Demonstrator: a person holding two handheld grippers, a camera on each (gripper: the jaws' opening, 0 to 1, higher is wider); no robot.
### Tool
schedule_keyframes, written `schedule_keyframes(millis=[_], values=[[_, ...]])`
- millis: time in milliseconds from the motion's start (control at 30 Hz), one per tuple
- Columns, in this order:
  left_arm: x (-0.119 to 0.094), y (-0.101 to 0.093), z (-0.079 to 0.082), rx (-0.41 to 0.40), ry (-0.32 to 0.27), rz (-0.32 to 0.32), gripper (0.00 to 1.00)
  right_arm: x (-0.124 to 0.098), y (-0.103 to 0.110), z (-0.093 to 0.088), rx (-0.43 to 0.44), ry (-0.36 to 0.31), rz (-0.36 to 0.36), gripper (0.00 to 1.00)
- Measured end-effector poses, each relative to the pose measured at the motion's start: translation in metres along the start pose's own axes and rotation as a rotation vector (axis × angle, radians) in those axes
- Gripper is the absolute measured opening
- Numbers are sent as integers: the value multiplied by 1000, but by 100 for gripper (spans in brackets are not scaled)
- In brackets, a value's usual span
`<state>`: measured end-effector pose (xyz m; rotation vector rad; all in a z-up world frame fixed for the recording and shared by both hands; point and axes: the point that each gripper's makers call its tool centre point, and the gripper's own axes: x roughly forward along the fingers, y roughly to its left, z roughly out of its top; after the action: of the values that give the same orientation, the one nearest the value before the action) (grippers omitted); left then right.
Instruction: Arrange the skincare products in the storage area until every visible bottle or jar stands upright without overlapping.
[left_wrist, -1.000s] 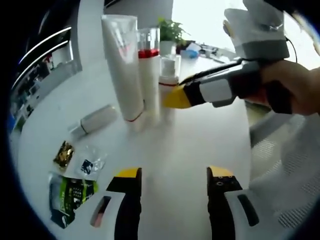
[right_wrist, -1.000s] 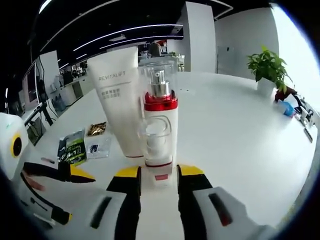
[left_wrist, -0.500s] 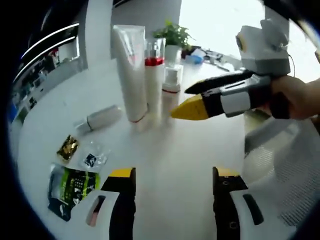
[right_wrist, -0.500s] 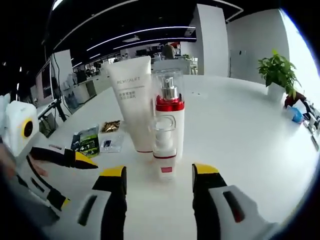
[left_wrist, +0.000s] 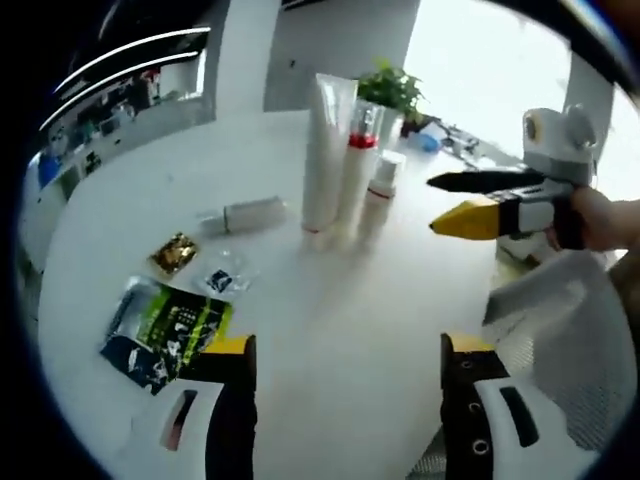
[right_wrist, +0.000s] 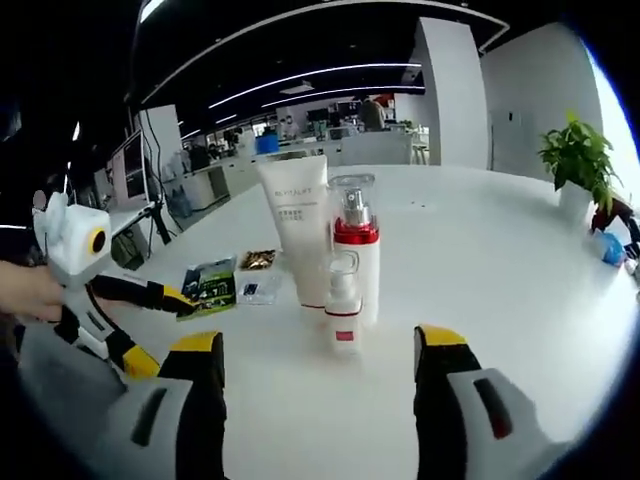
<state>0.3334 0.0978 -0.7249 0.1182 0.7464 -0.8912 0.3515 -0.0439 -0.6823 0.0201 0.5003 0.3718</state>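
Office space with ceiling light strips and a potted plant (right_wrist: 578, 160) lies behind the white tabletop (left_wrist: 340, 330) where we work. Three products stand upright in a tight cluster: a tall white tube (left_wrist: 326, 150) resting on its cap, a red-collared pump bottle (left_wrist: 355, 178) just beside it, and a small spray bottle (left_wrist: 378, 190) in front. In the right gripper view the same trio reads as tube (right_wrist: 299, 240), pump bottle (right_wrist: 357, 250) and spray bottle (right_wrist: 343, 315), close together but each clearly visible. We judge they are grouped so as to form the tidy storage row.

One small white bottle (left_wrist: 248, 214) lies on its side, well apart to the left of the cluster, so by our reckoning the task is not finished. Sachets (left_wrist: 198, 268) and a green packet (left_wrist: 168, 330) lie flat nearer us; they are not bottles and probably need no standing.

Our left tongs (left_wrist: 345, 355) are spread wide and hold nothing, pointed at the open tabletop. Our right tongs (right_wrist: 320, 350) are likewise spread and empty, with the spray bottle standing free beyond them. In the left gripper view the right tongs (left_wrist: 462, 202) hover above the tabletop, clear of the cluster.

We expect the lying bottle needs a grasp around its body, then tipping onto its base near the others without knocking the top-heavy tube.
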Motion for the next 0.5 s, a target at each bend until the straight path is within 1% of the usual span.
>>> schedule_keyframes(millis=[200,233,500], values=[[-15,-3,-7,-42,-9,11,79,-11,11,-7,-8,21,75,89],[-19,-5,-9,-58,-12,10,79,-12,11,-8,-9,25,78,89],[-42,-5,-16,-127,-41,34,84,-24,16,-11,-2,35,120,91]])
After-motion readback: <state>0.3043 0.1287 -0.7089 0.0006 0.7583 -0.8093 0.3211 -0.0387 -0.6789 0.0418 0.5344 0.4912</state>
